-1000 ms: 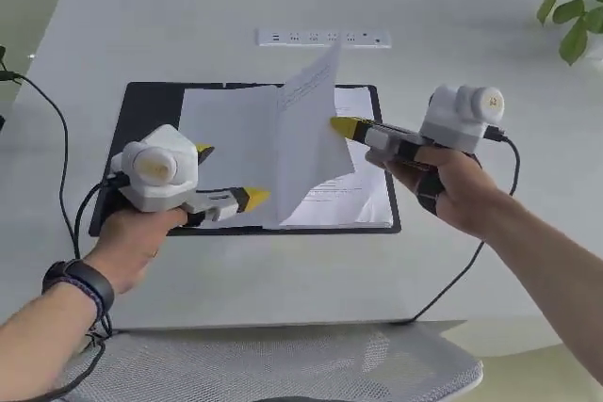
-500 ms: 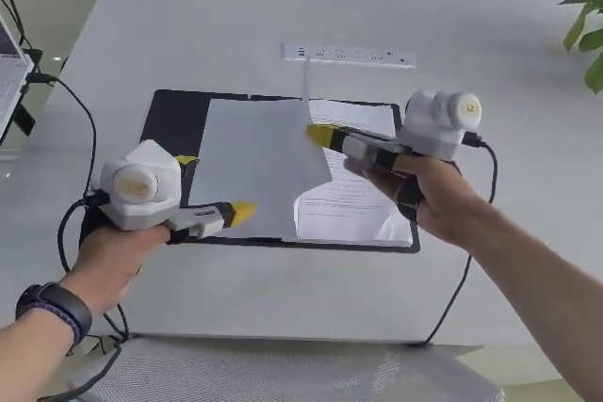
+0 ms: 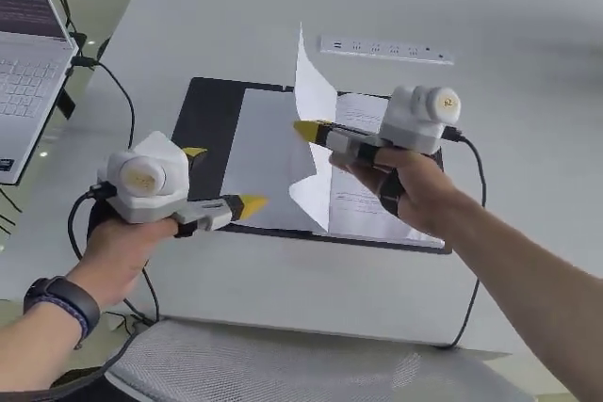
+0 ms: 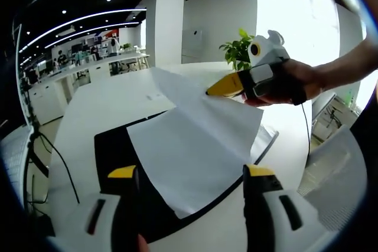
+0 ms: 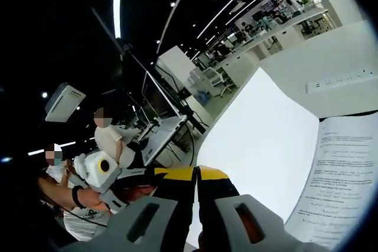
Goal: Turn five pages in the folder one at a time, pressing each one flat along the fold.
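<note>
The black folder [image 3: 205, 120] lies open on the white table. My right gripper [image 3: 307, 129] is shut on the outer edge of a white page [image 3: 311, 101] and holds it upright over the fold. From the right gripper view the jaws [image 5: 195, 175] are pressed together on that page [image 5: 260, 140], with a printed page [image 5: 342, 169] lying flat to the right. My left gripper [image 3: 223, 178] hovers open over the folder's front left corner. Between its wide jaws [image 4: 192, 172] the lifted page [image 4: 195, 146] and the right gripper [image 4: 227, 87] are in view.
A white power strip [image 3: 386, 47] lies behind the folder. An open laptop [image 3: 28, 54] sits at the far left, and a black cable [image 3: 122, 101] runs from it toward the folder. A cable [image 3: 476, 233] trails from the right gripper over the table's front edge.
The right gripper has swung the held page from leaning right to standing upright over the fold, moving left. The left gripper stays open near the front left. My head has shifted.
</note>
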